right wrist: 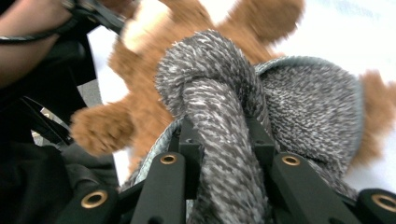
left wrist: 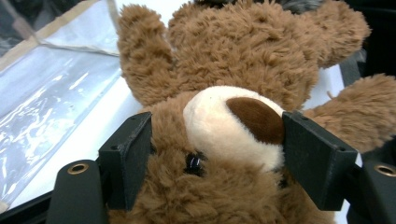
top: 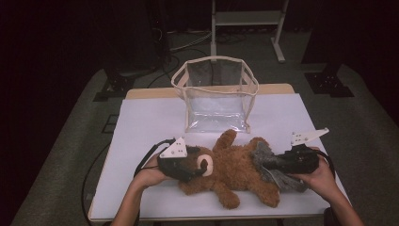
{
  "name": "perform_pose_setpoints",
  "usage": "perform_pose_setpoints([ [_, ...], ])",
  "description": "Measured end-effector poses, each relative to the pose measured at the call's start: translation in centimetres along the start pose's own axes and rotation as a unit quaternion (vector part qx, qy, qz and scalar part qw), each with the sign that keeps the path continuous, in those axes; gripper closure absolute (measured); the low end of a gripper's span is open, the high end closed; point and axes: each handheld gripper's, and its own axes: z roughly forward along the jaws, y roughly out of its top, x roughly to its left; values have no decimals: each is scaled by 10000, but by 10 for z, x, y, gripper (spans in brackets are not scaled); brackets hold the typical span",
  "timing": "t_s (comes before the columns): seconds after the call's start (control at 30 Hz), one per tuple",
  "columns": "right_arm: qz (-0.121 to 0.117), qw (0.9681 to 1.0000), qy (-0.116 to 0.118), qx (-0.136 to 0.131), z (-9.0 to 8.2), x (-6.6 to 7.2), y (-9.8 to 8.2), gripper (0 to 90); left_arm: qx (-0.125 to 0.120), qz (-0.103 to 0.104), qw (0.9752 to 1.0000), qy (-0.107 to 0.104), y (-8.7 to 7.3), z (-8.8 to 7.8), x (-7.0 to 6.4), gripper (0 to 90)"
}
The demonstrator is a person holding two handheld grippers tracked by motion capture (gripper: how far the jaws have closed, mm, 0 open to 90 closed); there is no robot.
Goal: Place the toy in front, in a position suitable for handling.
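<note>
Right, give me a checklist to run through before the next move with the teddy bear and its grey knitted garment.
1. Left hand-held gripper clamped on the teddy bear at the head: ok, both jaws press into the fur beside the snout.
2. Right hand-held gripper holding the grey knitted garment: ok, a fold is pinched between its jaws.
3. Garment free of the bear: not ok, it sits over the lower body.
4. Bear resting on the table: ok, lying flat.
5. Clear bag upright with its mouth open: ok, behind the bear.
6. Garment snagged on a leg: cannot tell.
</note>
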Motion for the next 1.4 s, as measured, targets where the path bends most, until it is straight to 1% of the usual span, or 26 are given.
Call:
perform_pose_setpoints([
  [0.03,-84,10000,24,-13,0,4,7,730,-32,-91,9999,90,0,0,2,269],
  [0.07,-84,10000,24,-13,0,4,7,730,-32,-91,9999,90,0,0,2,270],
  [0.1,-308,9995,87,-24,4,12,20,729,-35,-112,9999,119,1,0,3,270],
  [0.17,-497,9987,132,11,12,19,31,729,-38,-102,9999,128,1,0,3,270],
  [0.27,-719,9971,96,230,31,26,42,727,-8,-41,9999,119,1,-1,1,269],
  [0.33,-739,9967,75,336,39,23,41,728,13,13,9999,158,2,-4,1,270],
  [0.4,-644,9976,109,231,40,17,36,731,-6,63,9998,171,4,-12,2,269],
  [0.43,-593,9980,120,182,38,15,34,732,55,96,9998,174,4,-14,2,269],
  [0.47,-552,9983,103,172,36,13,32,732,201,166,9995,164,3,-16,2,269],
  [0.5,-552,9983,103,172,36,13,32,732,201,166,9995,164,3,-16,2,268],
  [0.53,-526,9984,87,172,34,12,30,732,321,185,9993,98,-1,-16,2,268],
  [0.6,-432,9988,-7,251,28,9,25,731,387,88,9992,17,-5,-13,3,269],
  [0.67,-404,9988,-57,275,22,9,25,729,382,66,9992,-30,-6,-7,2,272],
  [0.77,-526,9983,-106,211,16,13,35,730,398,166,9991,-32,-5,-1,-2,275],
  [0.83,-646,9978,-104,140,14,18,48,730,382,200,9991,-7,-4,1,-4,286],
  [0.9,-831,9964,-105,154,18,23,66,729,384,241,9990,-4,-4,2,-6,295],
  [0.97,-975,9949,-79,245,29,26,84,729,351,290,9990,1,-4,3,-7,303],
  [1.03,-1048,9938,-43,377,44,26,100,729,389,375,9985,-19,-3,4,-8,305],
  [1.07,-1061,9933,-19,449,54,25,106,729,399,413,9983,-47,-3,5,-10,305],
  [1.1,-1061,9926,20,584,69,23,114,729,431,468,9980,-54,-3,4,-10,305],
  [1.2,-1106,9898,31,898,95,19,121,729,419,516,9978,-74,-3,5,-12,306],
  [1.23,-1158,9878,13,1042,105,17,122,728,433,550,9975,-88,-3,5,-13,305],
  [1.27,-1145,9867,-16,1157,114,13,121,728,436,572,9974,-89,-2,5,-14,306],
  [1.3,-1055,9866,-27,1247,121,10,120,728,443,566,9973,-116,-3,6,-15,305],
  [1.33,-971,9862,-55,1337,127,5,117,729,459,591,9971,-123,-3,5,-15,305],
  [1.4,-933,9850,-131,1442,131,-3,113,729,443,579,9972,-155,-3,5,-15,304],
])
